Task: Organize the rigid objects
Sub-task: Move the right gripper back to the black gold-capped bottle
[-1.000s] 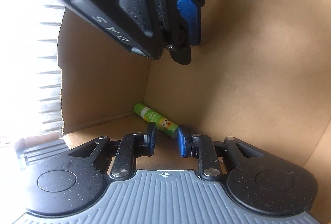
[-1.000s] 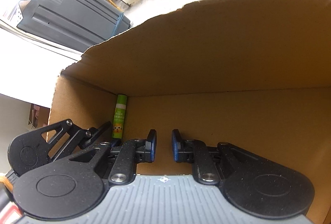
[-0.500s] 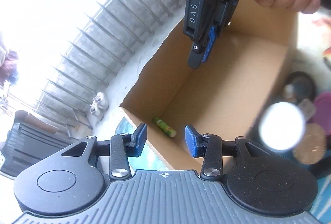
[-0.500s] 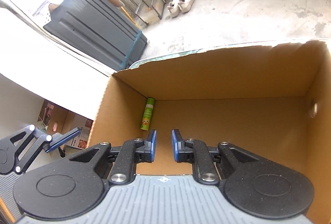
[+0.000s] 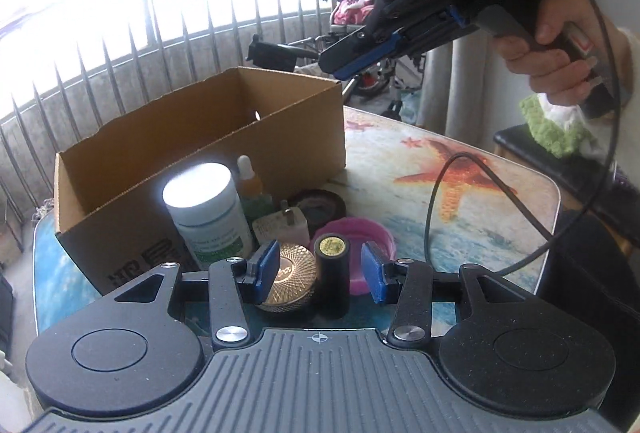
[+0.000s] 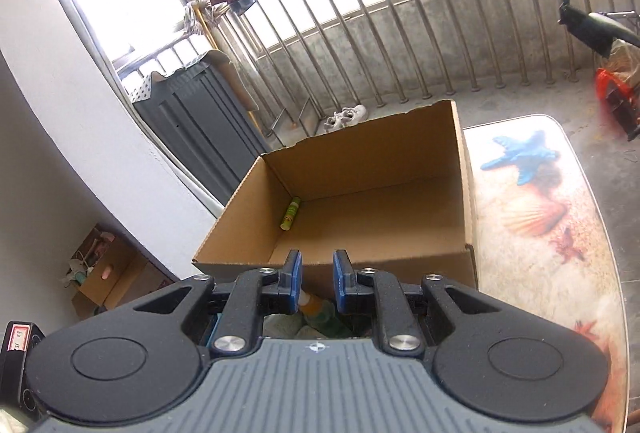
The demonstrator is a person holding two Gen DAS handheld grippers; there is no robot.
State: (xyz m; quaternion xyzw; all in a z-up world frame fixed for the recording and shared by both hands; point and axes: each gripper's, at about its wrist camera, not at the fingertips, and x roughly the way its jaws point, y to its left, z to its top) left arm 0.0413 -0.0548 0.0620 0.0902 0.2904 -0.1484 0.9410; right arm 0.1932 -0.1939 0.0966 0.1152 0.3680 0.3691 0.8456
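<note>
Blue pads tip both grippers. The left gripper [image 5: 320,271] has its jaws apart and opening; between them, seen past the pads, stand a black tube [image 5: 333,275] with a gold cap and a gold knurled lid [image 5: 289,283] on the table [image 5: 500,201]. Neither pad presses on anything: the left pad overlaps the gold lid in the picture, but whether it touches it I cannot tell, and the right pad stands clear of the tube. Behind these sit a white jar [image 5: 206,211], a dropper bottle [image 5: 250,187], a white plug [image 5: 286,227], a pink lid [image 5: 360,239] and a dark round tin [image 5: 320,207], all crowded just beside the near wall of the cardboard box [image 5: 200,153].

The right gripper [image 6: 317,281], held in a hand [image 5: 556,49], hangs in the air above the box's far corner in the left view. Its jaws stand a narrow gap apart and hold nothing; from its own camera, the orange top of the dropper bottle [image 6: 314,303] shows below the gap, well apart from the pads.

Inside the box [image 6: 360,205], a green stick [image 6: 291,213] lies on the floor along the left wall, near the far corner. Nothing else shows in the box.
</note>
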